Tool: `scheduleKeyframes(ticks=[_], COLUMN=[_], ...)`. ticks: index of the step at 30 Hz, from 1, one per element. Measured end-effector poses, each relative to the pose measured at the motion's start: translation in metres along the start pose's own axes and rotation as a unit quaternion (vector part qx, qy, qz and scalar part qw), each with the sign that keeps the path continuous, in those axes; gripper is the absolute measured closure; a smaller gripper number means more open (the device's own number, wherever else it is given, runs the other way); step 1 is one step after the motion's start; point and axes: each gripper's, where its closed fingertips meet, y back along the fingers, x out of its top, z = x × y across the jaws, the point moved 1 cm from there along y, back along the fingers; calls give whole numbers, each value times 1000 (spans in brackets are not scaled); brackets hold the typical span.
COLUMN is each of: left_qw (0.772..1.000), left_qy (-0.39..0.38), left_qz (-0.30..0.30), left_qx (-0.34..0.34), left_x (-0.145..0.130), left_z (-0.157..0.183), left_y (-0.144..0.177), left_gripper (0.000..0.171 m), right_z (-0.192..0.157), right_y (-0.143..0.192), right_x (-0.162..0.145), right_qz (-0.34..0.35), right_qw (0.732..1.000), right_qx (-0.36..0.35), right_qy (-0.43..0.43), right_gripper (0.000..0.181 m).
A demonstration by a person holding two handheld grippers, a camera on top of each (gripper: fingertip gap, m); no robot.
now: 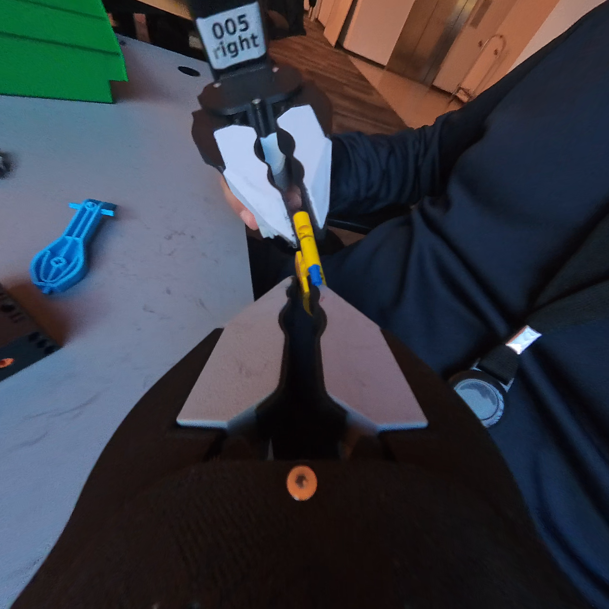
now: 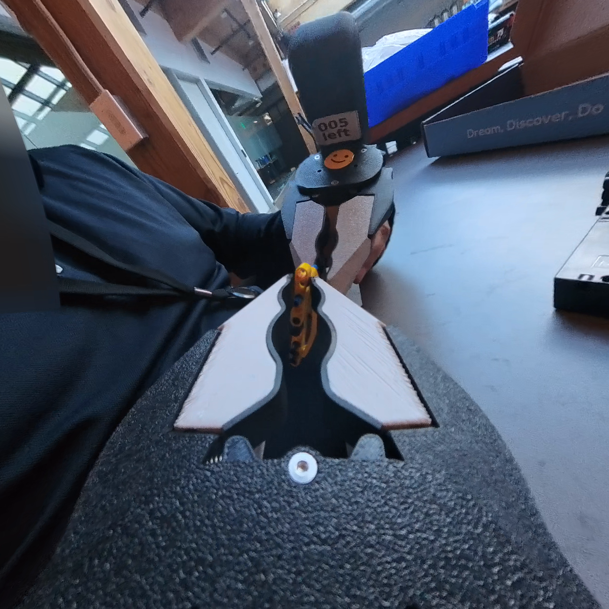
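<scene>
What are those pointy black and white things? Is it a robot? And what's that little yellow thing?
It's not a robot. A person in dark clothes holds two hand tools, each with a claw and a small camera looking along it.

One picture comes from the left claw, the other from the right claw. They face each other, so each camera also sees the other claw farther away.

Both claws are closed on one small yellow plastic piece with a blue peg in it, one claw at each end, held just past the edge of the table.

On the table lie a blue plastic part, something green, a grey box lid and a black tray.
</scene>
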Motion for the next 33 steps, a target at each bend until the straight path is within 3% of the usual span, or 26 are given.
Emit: scheduleKeyframes(ticks=[12, 21, 33], left_qw=[998, 998, 998], left_qy=[35, 36, 30], left_qz=[-19, -9, -5], left_qx=[42, 50, 54], left_x=[-12, -33, -35], left_z=[-3, 15, 16], left_y=[-4, 1, -7], left_gripper=[171, 170, 170], right_z=[3, -8, -5], right_y=[-7, -16, 9], right_x=[-14, -35, -44], right_qz=[-58, -70, -51], right_qw=[994, 994, 994], right_qx=[-84, -81, -91], right_qy=[32, 1, -24], right_gripper=[174, 174, 174])
